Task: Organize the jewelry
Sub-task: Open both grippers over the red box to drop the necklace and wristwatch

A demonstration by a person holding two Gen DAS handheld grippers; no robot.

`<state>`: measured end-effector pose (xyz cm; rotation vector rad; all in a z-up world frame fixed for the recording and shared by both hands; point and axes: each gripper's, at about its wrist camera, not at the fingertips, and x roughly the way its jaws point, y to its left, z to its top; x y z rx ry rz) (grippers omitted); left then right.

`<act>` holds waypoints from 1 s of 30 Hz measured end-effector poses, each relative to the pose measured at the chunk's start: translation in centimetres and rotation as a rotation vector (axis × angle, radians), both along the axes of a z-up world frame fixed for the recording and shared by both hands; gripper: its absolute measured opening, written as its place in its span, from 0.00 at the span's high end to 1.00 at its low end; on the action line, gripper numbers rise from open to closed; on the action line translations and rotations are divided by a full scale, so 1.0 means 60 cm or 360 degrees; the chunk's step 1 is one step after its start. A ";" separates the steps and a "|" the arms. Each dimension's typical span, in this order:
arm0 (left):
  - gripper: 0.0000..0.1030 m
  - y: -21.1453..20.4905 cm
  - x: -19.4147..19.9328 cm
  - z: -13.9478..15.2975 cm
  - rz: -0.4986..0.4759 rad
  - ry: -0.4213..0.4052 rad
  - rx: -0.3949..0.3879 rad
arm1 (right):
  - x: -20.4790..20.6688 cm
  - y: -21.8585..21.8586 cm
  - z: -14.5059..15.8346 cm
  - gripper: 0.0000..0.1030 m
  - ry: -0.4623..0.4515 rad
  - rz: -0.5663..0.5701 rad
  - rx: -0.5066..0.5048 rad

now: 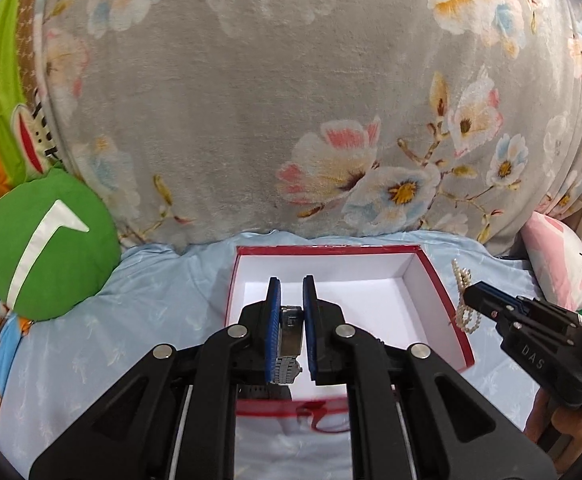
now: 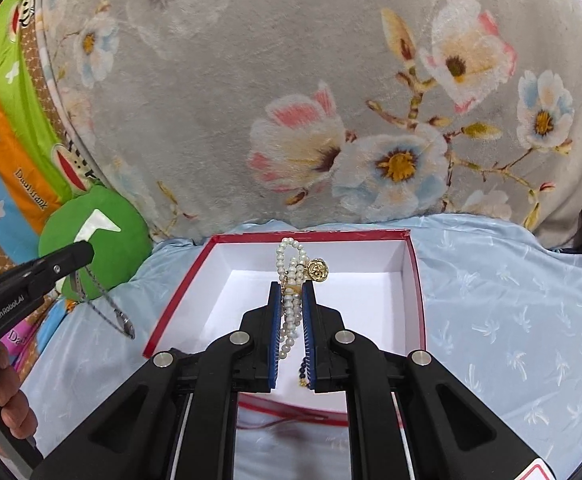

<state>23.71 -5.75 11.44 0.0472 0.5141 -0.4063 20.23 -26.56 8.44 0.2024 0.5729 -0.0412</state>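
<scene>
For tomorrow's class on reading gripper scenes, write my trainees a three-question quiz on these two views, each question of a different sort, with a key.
1. True or false: the left gripper holds a metal watch.
2. What does the right gripper hold? A) pearl strand B) ring C) nothing
3. Fill in: the red-rimmed box looks ___ inside.

Key: 1 true; 2 A; 3 empty.

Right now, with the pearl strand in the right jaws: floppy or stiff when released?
Likely floppy: the pearl strand droops in loops from the right gripper. Its gold pendant may swing. Probably light, so it should settle inside the red box.
</scene>
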 end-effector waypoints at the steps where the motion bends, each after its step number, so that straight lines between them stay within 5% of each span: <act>1: 0.90 -0.006 0.008 -0.004 -0.0004 0.0003 0.0002 | 0.008 -0.003 -0.005 0.91 0.0008 -0.0001 0.0006; 16: 0.89 -0.088 0.101 -0.066 -0.0030 0.0094 0.0072 | 0.092 -0.029 -0.071 0.89 0.0128 0.0003 -0.0002; 18: 0.63 -0.088 0.108 -0.066 -0.0016 0.0092 0.0052 | 0.093 -0.029 -0.073 0.76 0.0105 -0.0019 -0.0036; 20: 0.51 -0.085 0.111 -0.064 0.0003 0.0083 0.0032 | 0.091 -0.031 -0.073 0.65 0.0084 -0.0039 -0.0035; 30: 0.51 -0.069 0.118 -0.068 0.0042 0.0121 0.0020 | 0.085 -0.038 -0.071 0.65 0.0065 -0.0044 0.0006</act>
